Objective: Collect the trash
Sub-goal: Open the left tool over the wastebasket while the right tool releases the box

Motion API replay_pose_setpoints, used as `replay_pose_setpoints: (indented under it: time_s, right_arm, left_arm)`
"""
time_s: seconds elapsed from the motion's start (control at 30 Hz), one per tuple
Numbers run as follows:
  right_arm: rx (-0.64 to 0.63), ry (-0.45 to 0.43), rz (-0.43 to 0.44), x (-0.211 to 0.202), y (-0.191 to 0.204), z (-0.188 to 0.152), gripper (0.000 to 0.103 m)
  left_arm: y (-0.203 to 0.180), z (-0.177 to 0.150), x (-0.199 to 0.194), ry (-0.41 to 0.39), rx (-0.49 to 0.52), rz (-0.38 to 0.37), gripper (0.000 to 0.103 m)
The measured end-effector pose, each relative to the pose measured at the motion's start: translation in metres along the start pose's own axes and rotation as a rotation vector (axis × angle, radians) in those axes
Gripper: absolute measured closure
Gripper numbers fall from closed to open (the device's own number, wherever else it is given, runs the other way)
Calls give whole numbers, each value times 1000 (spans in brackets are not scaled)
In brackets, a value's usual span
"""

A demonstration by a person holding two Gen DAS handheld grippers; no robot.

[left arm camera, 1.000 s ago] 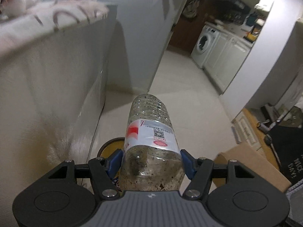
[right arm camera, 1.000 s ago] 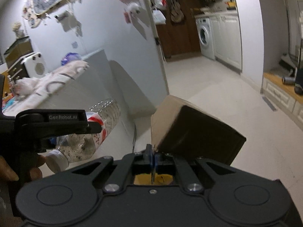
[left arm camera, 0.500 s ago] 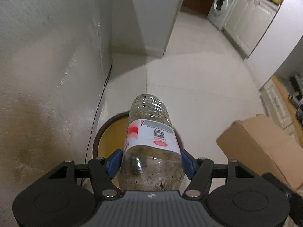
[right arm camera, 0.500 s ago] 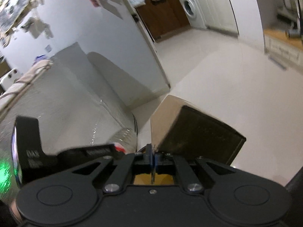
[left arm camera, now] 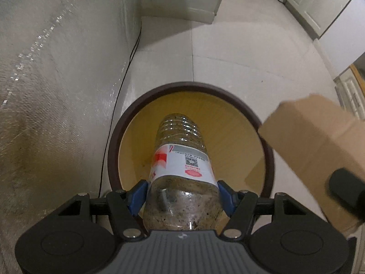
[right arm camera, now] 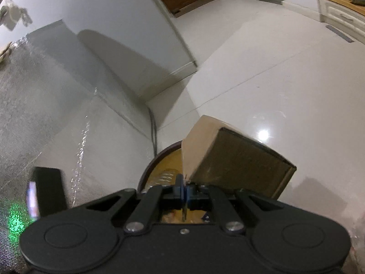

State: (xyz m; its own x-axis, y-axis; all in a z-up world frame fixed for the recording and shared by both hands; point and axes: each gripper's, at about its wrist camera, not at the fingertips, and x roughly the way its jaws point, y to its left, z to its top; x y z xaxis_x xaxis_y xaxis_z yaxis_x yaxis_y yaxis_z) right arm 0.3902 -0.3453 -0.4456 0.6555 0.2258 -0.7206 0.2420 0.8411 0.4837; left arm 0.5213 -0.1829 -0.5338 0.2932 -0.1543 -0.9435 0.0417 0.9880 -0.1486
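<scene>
Meanwhile, left fingers (left arm camera: 139, 194) clamp a plastic bottle (left arm camera: 182, 173) over the bin (left arm camera: 114, 141); right fingers (right arm camera: 180, 186), fully closed, pinch a cardboard box (right arm camera: 237, 162).

The bottle (left arm camera: 182, 171) hides the bin (left arm camera: 189, 86) bottom; the cardboard box (left arm camera: 319, 137), blurred, perhaps runs off the right edge.

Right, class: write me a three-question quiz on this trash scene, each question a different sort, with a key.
1. True or false: the left tongs hold a bottle over the bin.
2. What do the right tongs pinch? A) a box B) a towel C) a can
3. Fill in: the bin's inside is ____.

Key: 1 true; 2 A, the box; 3 yellow.
</scene>
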Motion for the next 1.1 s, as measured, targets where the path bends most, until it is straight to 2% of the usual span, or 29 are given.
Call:
replay_pose_setpoints:
  time_s: [0.23,0.37,0.53,0.57,0.6,0.9,1.0,1.03,1.07,1.1]
  right_arm:
    - [-54,77,5,33,3,-2,100]
    - [-3,112,24,48,-2,1,100]
    - [50,139,25,69,-5,2,100]
    - [51,140,27,71,-4,2,100]
    - [46,138,26,72,-2,1,100]
    - [51,108,54,87,0,4,99]
    - [95,118,54,95,-7,5,87]
    - [107,133,58,97,-10,4,73]
    - [111,145,53,99,-12,3,64]
    - [106,152,50,100,-12,3,63]
  left_arm:
    - [10,5,24,12,-28,-28,37]
    - [16,1,33,24,-68,-36,36]
    - [17,1,44,67,-70,4,35]
    - [18,1,45,76,-69,7,33]
    - [17,0,46,85,-63,7,23]
    - [4,-5,24,55,29,46,6]
    - [5,-6,18,53,27,54,4]
    - [7,-7,16,55,22,58,4]
    - [8,-8,14,54,18,60,4]
    - [9,-8,13,53,15,61,4]
